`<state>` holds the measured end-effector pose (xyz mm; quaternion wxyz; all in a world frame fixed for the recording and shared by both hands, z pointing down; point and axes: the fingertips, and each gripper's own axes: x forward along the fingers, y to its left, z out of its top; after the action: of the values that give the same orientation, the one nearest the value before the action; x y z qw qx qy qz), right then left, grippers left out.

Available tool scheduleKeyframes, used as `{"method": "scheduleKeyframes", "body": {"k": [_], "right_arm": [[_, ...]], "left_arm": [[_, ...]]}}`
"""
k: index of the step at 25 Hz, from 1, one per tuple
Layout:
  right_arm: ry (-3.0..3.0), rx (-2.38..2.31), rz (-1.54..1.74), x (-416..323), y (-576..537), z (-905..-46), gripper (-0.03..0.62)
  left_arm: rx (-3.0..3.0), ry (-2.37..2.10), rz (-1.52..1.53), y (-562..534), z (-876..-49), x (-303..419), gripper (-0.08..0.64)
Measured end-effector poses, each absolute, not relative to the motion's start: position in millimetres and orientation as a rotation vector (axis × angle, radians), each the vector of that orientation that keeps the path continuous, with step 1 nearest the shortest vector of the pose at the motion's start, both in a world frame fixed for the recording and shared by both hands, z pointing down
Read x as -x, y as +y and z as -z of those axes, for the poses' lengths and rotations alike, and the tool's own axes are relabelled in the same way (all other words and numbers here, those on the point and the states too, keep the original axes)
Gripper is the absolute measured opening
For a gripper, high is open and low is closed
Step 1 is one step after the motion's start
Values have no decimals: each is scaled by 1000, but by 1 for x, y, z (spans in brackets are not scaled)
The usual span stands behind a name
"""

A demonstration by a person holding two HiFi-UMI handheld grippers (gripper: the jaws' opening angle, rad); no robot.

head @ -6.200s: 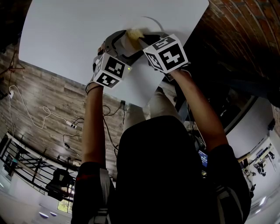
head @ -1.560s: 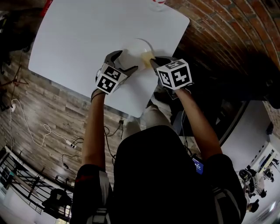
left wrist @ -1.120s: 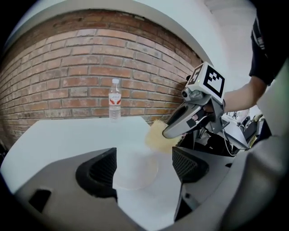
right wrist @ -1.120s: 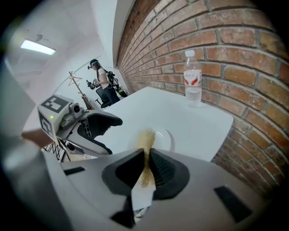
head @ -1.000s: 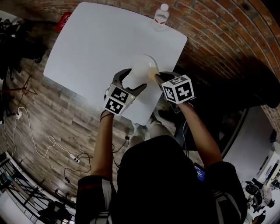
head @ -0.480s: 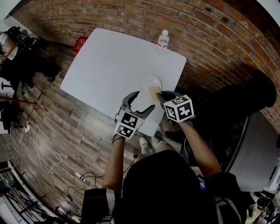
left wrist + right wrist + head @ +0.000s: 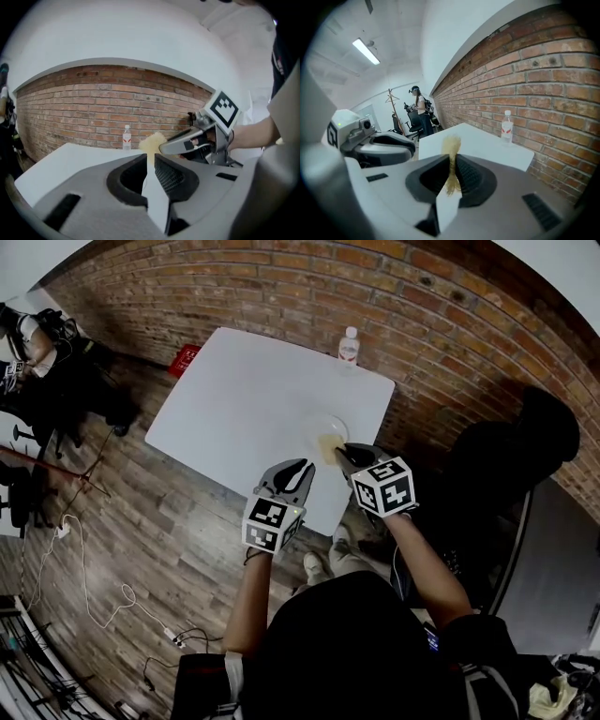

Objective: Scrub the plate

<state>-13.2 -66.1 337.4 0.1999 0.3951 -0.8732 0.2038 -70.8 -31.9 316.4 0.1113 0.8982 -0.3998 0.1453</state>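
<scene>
The bottle (image 7: 348,343) at the table's (image 7: 234,390) 1 o'clock corner has a red-and-white label, its print too small to read. The plate (image 7: 321,424) shows only in the head view, faintly, at 3 o'clock. The right gripper (image 7: 452,157) is clamped on a yellow sponge (image 7: 451,140). The left gripper (image 7: 150,157) has just been closing, its jaws near-together and empty.

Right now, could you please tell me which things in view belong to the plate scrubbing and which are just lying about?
Part of the job: plate on the table; yellow sponge, gripped in the right tongs; left tongs, just closed on nothing.

Just lying about: water bottle at the table's far edge; red object on the floor.
</scene>
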Motion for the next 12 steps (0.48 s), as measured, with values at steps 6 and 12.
{"method": "scheduleKeyframes", "body": {"k": [6,12], "right_arm": [[-2453,-1150,-530,12,-50,-329,44],[-2476,-1190,-477,13,-41,-322,44]], "left_arm": [[-2647,-1243,-383,-13,-298,78,32],[-2682,-1236,-314,0,-294,82,20]]}}
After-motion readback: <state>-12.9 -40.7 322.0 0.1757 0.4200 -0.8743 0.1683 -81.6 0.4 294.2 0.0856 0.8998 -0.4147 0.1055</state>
